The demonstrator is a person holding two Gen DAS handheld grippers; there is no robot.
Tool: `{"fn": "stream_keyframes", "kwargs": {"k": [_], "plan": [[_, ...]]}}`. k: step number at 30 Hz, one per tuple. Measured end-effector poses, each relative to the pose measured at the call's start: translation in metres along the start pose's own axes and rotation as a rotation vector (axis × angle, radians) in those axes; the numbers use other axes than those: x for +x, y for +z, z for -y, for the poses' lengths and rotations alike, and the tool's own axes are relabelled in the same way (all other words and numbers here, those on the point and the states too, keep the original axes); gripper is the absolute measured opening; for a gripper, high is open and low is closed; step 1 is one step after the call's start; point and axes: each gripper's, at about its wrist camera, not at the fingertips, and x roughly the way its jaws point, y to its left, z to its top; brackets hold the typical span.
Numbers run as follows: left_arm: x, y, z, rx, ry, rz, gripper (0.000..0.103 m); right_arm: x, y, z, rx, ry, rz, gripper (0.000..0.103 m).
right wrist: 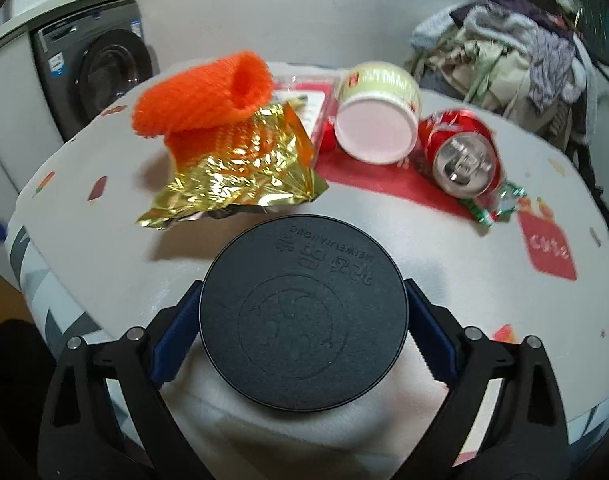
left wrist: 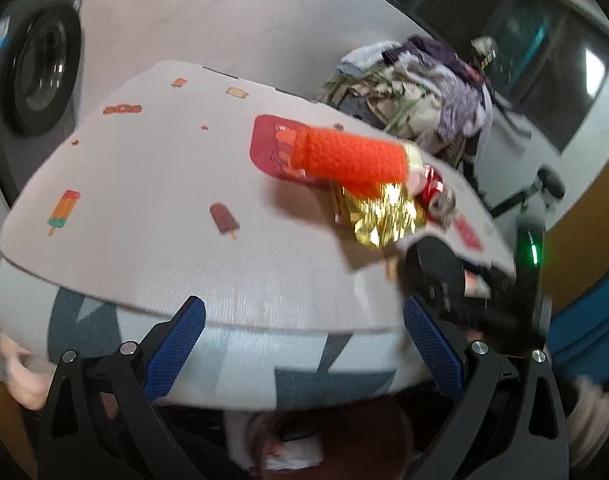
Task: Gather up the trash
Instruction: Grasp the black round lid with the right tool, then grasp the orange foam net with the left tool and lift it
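Note:
In the right wrist view my right gripper (right wrist: 304,320) is shut on a round black container (right wrist: 303,312), seen bottom-on, held over the table. Beyond it lie a gold foil wrapper (right wrist: 240,176), an orange foam net sleeve (right wrist: 200,96), a tipped paper cup (right wrist: 378,112), a crushed red can (right wrist: 460,156) and a small candy wrapper (right wrist: 496,204). In the left wrist view my left gripper (left wrist: 304,332) is open and empty at the table's near edge. The sleeve (left wrist: 348,156), the foil (left wrist: 384,216) and the black container (left wrist: 436,276) in the other gripper lie ahead to the right.
The table (right wrist: 464,272) has a grey cloth with ice-cream prints. A washing machine (right wrist: 100,72) stands behind on the left. A pile of clothes (right wrist: 516,52) sits behind on the right. A red packet (left wrist: 272,148) lies under the sleeve.

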Motion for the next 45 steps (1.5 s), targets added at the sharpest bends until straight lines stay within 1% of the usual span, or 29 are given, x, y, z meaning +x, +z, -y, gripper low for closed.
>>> {"fn": "stream_keyframes", "kwargs": {"k": [2,5,7,10,12,13,16,18,20,22,23,24,25,26,27,28,29,30,32,34,39,41,45], "plan": [[0.001,0.015,-0.004,-0.048,-0.028,0.013,0.095,-0.014,-0.003,0.001,-0.01,-0.029,0.041,0.093],[0.003,0.038,0.002,-0.055,-0.056,0.041,0.094,-0.033,-0.008,0.015,0.044,-0.016,0.087,0.093],[0.01,0.051,0.004,-0.083,-0.09,0.037,0.094,-0.042,-0.012,0.024,0.074,-0.02,0.107,0.093],[0.028,0.068,0.001,-0.156,-0.143,0.009,0.089,-0.051,-0.018,0.034,0.103,-0.034,0.117,0.093],[0.049,0.079,-0.004,-0.241,-0.189,-0.032,0.084,-0.054,-0.022,0.04,0.119,-0.037,0.115,0.093],[0.057,0.082,-0.007,-0.294,-0.207,-0.042,0.083,-0.056,-0.026,0.041,0.123,-0.037,0.115,0.093],[0.088,0.087,-0.023,-0.497,-0.267,-0.053,0.081,-0.059,-0.032,0.043,0.121,-0.042,0.111,0.093],[0.104,0.088,-0.03,-0.577,-0.276,-0.062,0.078,-0.058,-0.034,0.045,0.124,-0.04,0.105,0.093],[0.121,0.088,-0.036,-0.668,-0.31,-0.068,0.077,-0.06,-0.035,0.046,0.126,-0.039,0.105,0.093],[0.13,0.091,-0.036,-0.696,-0.321,-0.055,0.076,-0.061,-0.036,0.046,0.125,-0.04,0.107,0.093],[0.132,0.094,-0.035,-0.689,-0.319,-0.044,0.074,-0.062,-0.037,0.047,0.126,-0.04,0.107,0.093],[0.134,0.098,-0.034,-0.676,-0.321,-0.035,0.069,-0.063,-0.037,0.048,0.128,-0.04,0.106,0.093],[0.135,0.102,-0.031,-0.643,-0.323,-0.018,0.066,-0.063,-0.038,0.049,0.133,-0.04,0.105,0.093],[0.134,0.105,-0.03,-0.611,-0.32,-0.004,0.058,-0.063,-0.039,0.05,0.138,-0.037,0.104,0.093],[0.134,0.107,-0.029,-0.586,-0.316,-0.001,0.042,-0.064,-0.04,0.05,0.14,-0.035,0.104,0.093],[0.133,0.109,-0.028,-0.555,-0.304,-0.005,0.034,-0.065,-0.041,0.051,0.142,-0.033,0.104,0.093],[0.129,0.111,-0.023,-0.501,-0.267,-0.015,0.028,-0.066,-0.042,0.051,0.143,-0.031,0.106,0.093],[0.126,0.112,-0.02,-0.466,-0.245,-0.017,0.024,-0.067,-0.042,0.052,0.148,-0.026,0.108,0.093],[0.116,0.116,-0.008,-0.363,-0.207,-0.015,0.022,-0.069,-0.043,0.054,0.161,-0.018,0.113,0.093],[0.099,0.122,0.008,-0.239,-0.188,0.007,0.021,-0.071,-0.042,0.054,0.166,-0.016,0.118,0.093],[0.059,0.131,0.046,-0.008,-0.177,0.068,0.02,-0.08,-0.041,0.053,0.168,-0.014,0.139,0.093],[0.043,0.131,0.062,0.074,-0.179,0.081,0.02,-0.085,-0.041,0.052,0.168,-0.014,0.146,0.093],[0.019,0.121,0.086,0.183,-0.192,0.087,0.02,-0.098,-0.043,0.049,0.167,-0.016,0.164,0.093]]}}
